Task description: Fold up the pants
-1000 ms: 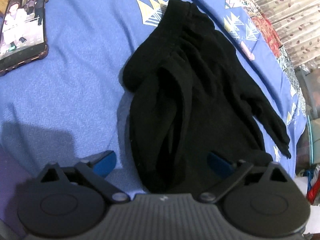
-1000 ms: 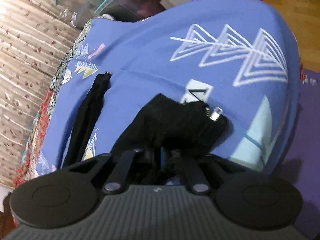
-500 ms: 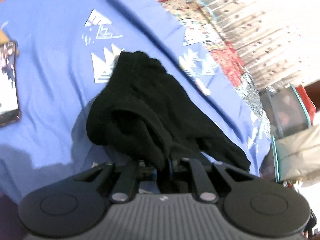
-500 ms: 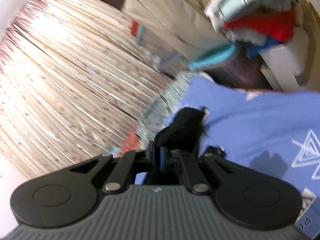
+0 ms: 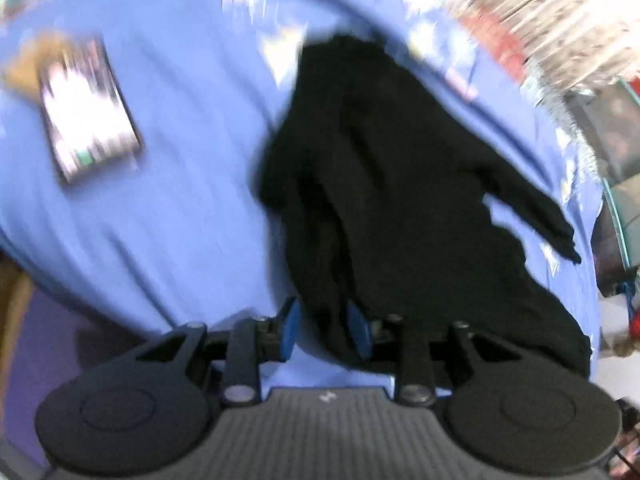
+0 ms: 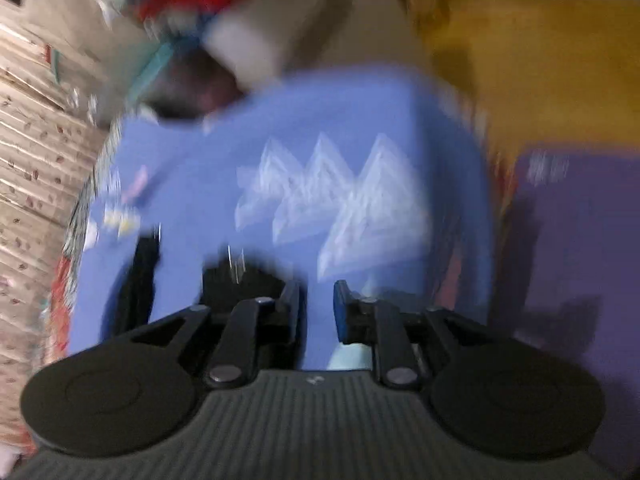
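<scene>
Black pants (image 5: pixel 384 184) heaped on blue bed (image 5: pixel 180 208), long axis running away from left tongs (image 5: pixel 322 326), just opened, cloth still between unpinched; right tongs (image 6: pixel 318 308) just parted, empty, hem off their left; left nearer.

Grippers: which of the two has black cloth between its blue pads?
The left gripper: the black pants lie between its pads. The right gripper shows only blue sheet.

Bare blue bedsheet (image 5: pixel 192 220) lies open at centre left; a phone (image 5: pixel 90 110) (upper left) and the black pants (image 5: pixel 384 184) occupy the rest.
</scene>
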Demonstrator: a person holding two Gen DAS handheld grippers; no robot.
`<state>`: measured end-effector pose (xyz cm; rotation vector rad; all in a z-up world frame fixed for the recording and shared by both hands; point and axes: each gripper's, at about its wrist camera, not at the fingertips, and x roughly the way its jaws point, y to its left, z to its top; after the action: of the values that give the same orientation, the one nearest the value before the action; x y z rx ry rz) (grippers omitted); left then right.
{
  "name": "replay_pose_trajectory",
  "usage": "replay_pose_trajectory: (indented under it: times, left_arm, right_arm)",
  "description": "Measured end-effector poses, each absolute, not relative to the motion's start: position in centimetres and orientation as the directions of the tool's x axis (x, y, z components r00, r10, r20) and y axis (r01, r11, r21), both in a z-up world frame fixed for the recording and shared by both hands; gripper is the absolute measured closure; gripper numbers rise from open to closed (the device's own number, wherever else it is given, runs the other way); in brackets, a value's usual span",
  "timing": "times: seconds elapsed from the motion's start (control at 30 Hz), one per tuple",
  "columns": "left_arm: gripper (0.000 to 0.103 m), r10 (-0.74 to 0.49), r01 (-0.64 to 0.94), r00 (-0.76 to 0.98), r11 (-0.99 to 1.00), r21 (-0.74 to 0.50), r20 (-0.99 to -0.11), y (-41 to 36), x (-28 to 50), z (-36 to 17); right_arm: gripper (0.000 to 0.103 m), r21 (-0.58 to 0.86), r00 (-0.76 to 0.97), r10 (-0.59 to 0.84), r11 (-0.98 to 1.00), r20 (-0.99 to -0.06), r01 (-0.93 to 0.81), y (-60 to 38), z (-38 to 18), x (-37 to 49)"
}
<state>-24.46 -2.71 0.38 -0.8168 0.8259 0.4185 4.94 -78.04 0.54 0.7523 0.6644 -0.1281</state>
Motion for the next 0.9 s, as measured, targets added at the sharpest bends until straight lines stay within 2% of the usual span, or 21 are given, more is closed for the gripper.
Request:
replay_pose_trajectory:
  times: [0.07, 0.13, 0.2, 0.3, 0.4, 0.43, 0.5, 0.53, 0.63, 0.67, 0.73, 0.77, 0.8, 0.83, 0.87, 0.9]
  left_arm:
    - [0.07, 0.155, -0.639, 0.626, 0.663, -0.389, -0.764, -0.8, -24.6, 3.5]
    - [0.067, 0.27, -0.672, 0.606, 0.678, -0.299, -0.749, 1.3, -23.1, 5.9]
    - [0.064, 0.344, -0.671, 0.59, 0.713, -0.206, -0.73, 3.3, -19.4, 7.8]
    - [0.05, 0.435, -0.625, 0.57, 0.78, -0.024, -0.697, 4.3, -11.4, 8.2]
    - [0.04, 0.441, -0.535, 0.564, 0.839, 0.098, -0.699, 5.0, -2.5, 5.5]
    - [0.039, 0.43, -0.524, 0.551, 0.845, 0.105, -0.715, 5.7, -0.2, 4.4]
    - [0.036, 0.367, -0.521, 0.539, 0.853, 0.042, -0.758, 7.1, 3.5, 2.2]
    - [0.028, 0.339, -0.526, 0.541, 0.851, 0.006, -0.77, 7.8, 4.4, 1.4]
    - [0.023, 0.246, -0.533, 0.535, 0.84, -0.097, -0.809, 9.0, 5.8, -1.5]
    - [0.025, 0.212, -0.534, 0.529, 0.836, -0.128, -0.822, 9.6, 6.3, -2.6]
    - [0.036, 0.148, -0.55, 0.499, 0.816, -0.18, -0.854, 10.6, 7.6, -4.7]
    - [0.039, 0.135, -0.571, 0.483, 0.798, -0.194, -0.865, 12.0, 9.0, -5.6]
    - [0.045, 0.141, -0.598, 0.475, 0.775, -0.201, -0.869, 12.3, 9.3, -6.1]
    - [0.059, 0.156, -0.616, 0.47, 0.763, -0.197, -0.869, 12.6, 9.6, -6.2]
    - [0.067, 0.169, -0.627, 0.464, 0.756, -0.187, -0.87, 12.8, 9.7, -6.1]
    - [0.083, 0.179, -0.635, 0.46, 0.751, -0.181, -0.87, 12.8, 9.7, -6.0]
  right_arm:
    - [0.075, 0.578, 0.819, 0.153, 0.778, -0.554, 0.246, -76.8, 3.8, 6.3]
    - [0.061, 0.581, 0.81, 0.256, 0.804, -0.528, 0.124, -73.9, 6.2, 9.0]
    - [0.061, 0.584, 0.775, 0.358, 0.811, -0.52, 0.017, -69.7, 7.5, 12.1]
    - [0.061, 0.574, 0.699, 0.45, 0.816, -0.556, -0.068, -62.6, 8.2, 17.9]
    - [0.057, 0.565, 0.638, 0.456, 0.824, -0.621, -0.041, -57.1, 7.2, 24.6]
    - [0.056, 0.575, 0.606, 0.464, 0.818, -0.646, -0.012, -55.5, 6.2, 27.3]
    - [0.054, 0.575, 0.57, 0.448, 0.816, -0.689, 0.053, -53.1, 5.2, 31.0]
    - [0.05, 0.562, 0.557, 0.432, 0.823, -0.71, 0.079, -52.1, 4.4, 32.6]
    - [0.044, 0.473, 0.535, 0.319, 0.863, -0.782, 0.177, -49.3, 2.8, 37.1]
    - [0.044, 0.44, 0.514, 0.285, 0.874, -0.809, 0.208, -48.8, 1.6, 38.3]
    - [0.044, 0.353, 0.481, 0.196, 0.898, -0.855, 0.261, -48.1, -0.7, 40.0]
    - [0.044, 0.332, 0.481, 0.17, 0.903, -0.86, 0.274, -48.1, -1.2, 40.2]
    - [0.053, 0.319, 0.506, 0.151, 0.91, -0.849, 0.263, -47.7, -1.5, 40.2]
    - [0.086, 0.288, 0.533, 0.126, 0.929, -0.837, 0.233, -47.2, -1.4, 39.9]
    - [0.1, 0.258, 0.538, 0.117, 0.947, -0.835, 0.194, -46.9, -1.4, 39.7]
    - [0.1, 0.269, 0.546, 0.13, 0.946, -0.828, 0.181, -47.1, -1.4, 39.3]
